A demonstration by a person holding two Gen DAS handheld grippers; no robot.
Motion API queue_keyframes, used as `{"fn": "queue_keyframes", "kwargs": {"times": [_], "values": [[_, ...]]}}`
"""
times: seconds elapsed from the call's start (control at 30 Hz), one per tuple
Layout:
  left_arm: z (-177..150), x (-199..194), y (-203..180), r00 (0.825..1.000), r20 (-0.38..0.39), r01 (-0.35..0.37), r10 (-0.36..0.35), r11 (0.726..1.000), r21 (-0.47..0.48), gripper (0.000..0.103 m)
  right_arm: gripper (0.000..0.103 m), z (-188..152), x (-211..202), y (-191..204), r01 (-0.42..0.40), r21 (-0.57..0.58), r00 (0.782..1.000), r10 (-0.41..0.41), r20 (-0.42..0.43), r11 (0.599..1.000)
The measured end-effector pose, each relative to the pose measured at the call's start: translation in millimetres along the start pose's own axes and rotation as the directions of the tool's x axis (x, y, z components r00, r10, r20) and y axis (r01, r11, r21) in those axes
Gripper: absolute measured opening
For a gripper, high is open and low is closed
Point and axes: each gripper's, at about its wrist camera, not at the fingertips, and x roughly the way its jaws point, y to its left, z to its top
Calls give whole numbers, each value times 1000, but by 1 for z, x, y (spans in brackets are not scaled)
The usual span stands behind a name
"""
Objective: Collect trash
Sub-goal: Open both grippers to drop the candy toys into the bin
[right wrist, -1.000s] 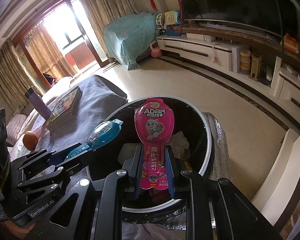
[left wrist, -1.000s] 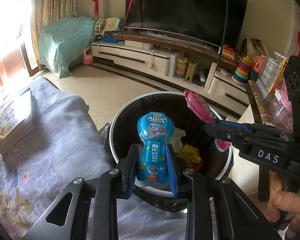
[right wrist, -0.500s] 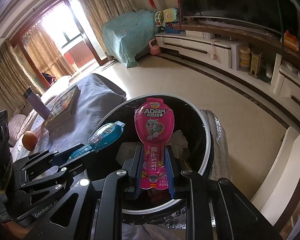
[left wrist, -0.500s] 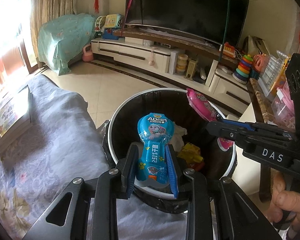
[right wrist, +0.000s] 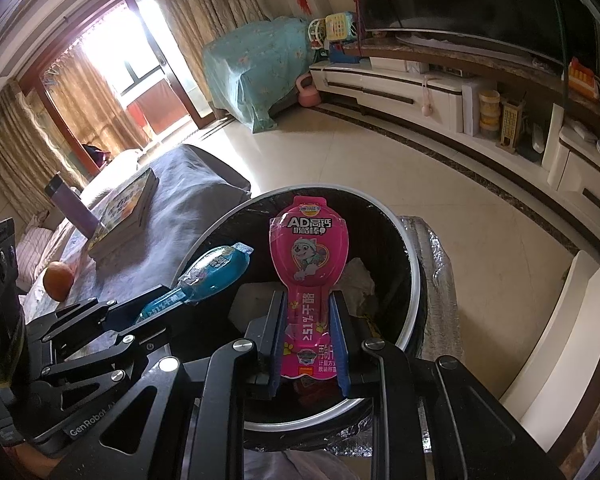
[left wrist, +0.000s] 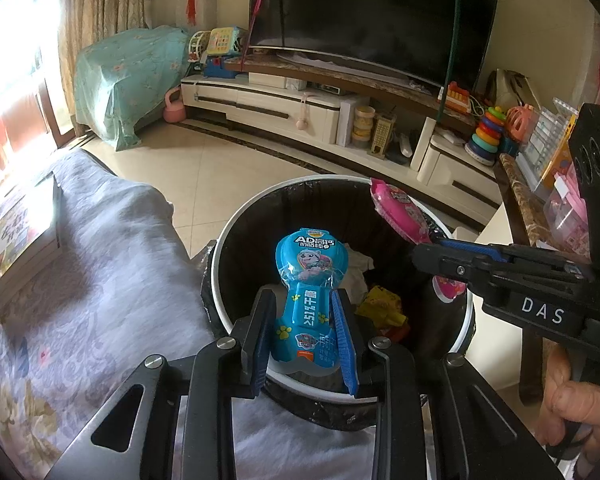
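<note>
We hold a blue wrapper in our left gripper and a pink wrapper in our right gripper, both pinched narrow above the bin. The wrappers are light and may cling to a pad or drift onto the blanket if we let go off-centre.

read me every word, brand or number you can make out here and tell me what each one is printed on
"AD" and ">51%": pink wrapper, held by the right gripper; its Chinese print is not transcribed.
"AD": blue wrapper, held by the left gripper; the rest is too blurred.
"DAS": right gripper's body, left wrist view.
"GenRobot": left gripper's body, right wrist view.
Book cover: too small.
</note>
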Motion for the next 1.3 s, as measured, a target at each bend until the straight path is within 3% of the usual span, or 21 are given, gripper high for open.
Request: {"fn": "queue_keyframes", "kwargs": {"times": [0.67, 0.83, 0.9, 0.97, 1.1, 1.3], "values": [[0, 3, -1, 1000, 0, -1, 0, 1000, -4, 31, 21, 5, 3, 2, -2, -1, 1000, 2, -13, 1000], [2, 4, -1, 1000, -9, -4, 4, 1000, -12, 40, 25, 7, 6, -1, -16, 15, 1000, 16, -26, 1000], [3, 0, 0, 1000, -3, -8, 8, 1000, -22, 51, 33, 7, 5, -3, -17, 29, 999, 18, -28, 999], [1, -5, 2, 1000, 7, -11, 11, 999, -33, 53, 47, 6, 2, -4, -18, 38, 1000, 19, -18, 999], [-6, -19, 6, 1000, 25, 1, 1, 998, -56, 58, 50, 3, -11, 0, -40, 50, 999, 39, 16, 998], [-27, -56, 18, 997, 80, 5, 4, 994, -109, 72, 72, -6, -42, 15, -62, 49, 994, 57, 98, 997]]}}
